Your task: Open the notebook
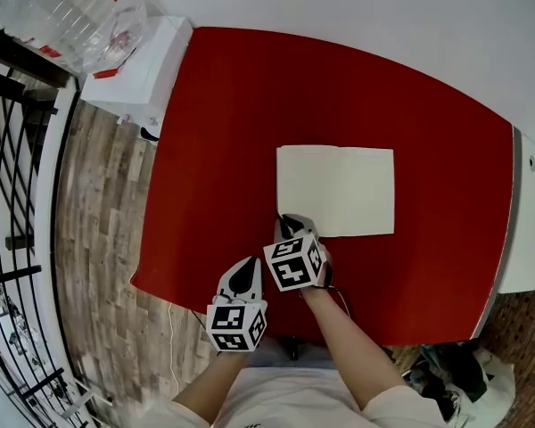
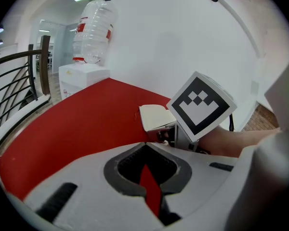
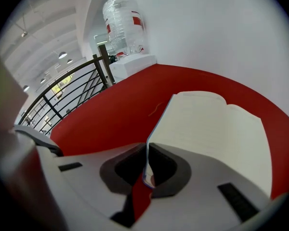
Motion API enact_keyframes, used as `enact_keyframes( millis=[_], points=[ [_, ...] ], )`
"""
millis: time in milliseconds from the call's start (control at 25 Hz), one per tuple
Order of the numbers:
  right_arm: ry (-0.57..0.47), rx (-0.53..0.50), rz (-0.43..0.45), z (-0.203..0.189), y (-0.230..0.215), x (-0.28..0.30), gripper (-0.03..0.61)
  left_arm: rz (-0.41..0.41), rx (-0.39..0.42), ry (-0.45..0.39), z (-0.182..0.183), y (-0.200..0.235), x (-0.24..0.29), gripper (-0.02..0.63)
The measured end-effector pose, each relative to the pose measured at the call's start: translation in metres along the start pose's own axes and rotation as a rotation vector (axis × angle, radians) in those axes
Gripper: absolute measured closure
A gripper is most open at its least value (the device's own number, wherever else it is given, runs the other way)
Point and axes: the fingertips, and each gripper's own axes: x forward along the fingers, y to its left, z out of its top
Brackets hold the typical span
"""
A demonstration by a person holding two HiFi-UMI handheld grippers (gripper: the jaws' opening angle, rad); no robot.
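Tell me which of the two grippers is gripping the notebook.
The right gripper: its jaws are shut on the open notebook's near left corner. The left gripper is shut on nothing, short of the notebook.

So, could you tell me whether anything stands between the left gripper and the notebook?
Yes: the right gripper, shut on the near-left corner of the notebook, sits between it and the left gripper. Apart from that, only the red table shows between them.
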Motion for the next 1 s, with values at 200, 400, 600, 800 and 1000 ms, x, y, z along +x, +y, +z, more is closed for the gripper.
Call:
enact_keyframes(
  millis=[200, 400, 600, 800, 1000],
  points=[
    [-0.019, 0.045, -0.001, -0.002, 0.003, 0.004, 0.536, -0.002, -0.002, 0.009, -0.004, 0.006, 0.003, 0.609],
    [-0.031, 0.087, 0.014, -0.001, 0.006, 0.005, 0.531, -0.012, 0.003, 0.008, -0.002, 0.006, 0.006, 0.609],
    [-0.044, 0.141, 0.054, 0.000, 0.009, 0.004, 0.508, -0.021, 0.006, 0.019, -0.004, 0.004, 0.005, 0.609],
    [-0.057, 0.182, 0.061, -0.002, 0.010, 0.004, 0.505, -0.022, 0.006, 0.021, -0.006, 0.004, 0.004, 0.609],
    [-0.033, 0.131, 0.008, -0.010, -0.001, -0.001, 0.564, -0.019, 0.009, 0.019, -0.006, 0.004, 0.004, 0.609]
  ],
)
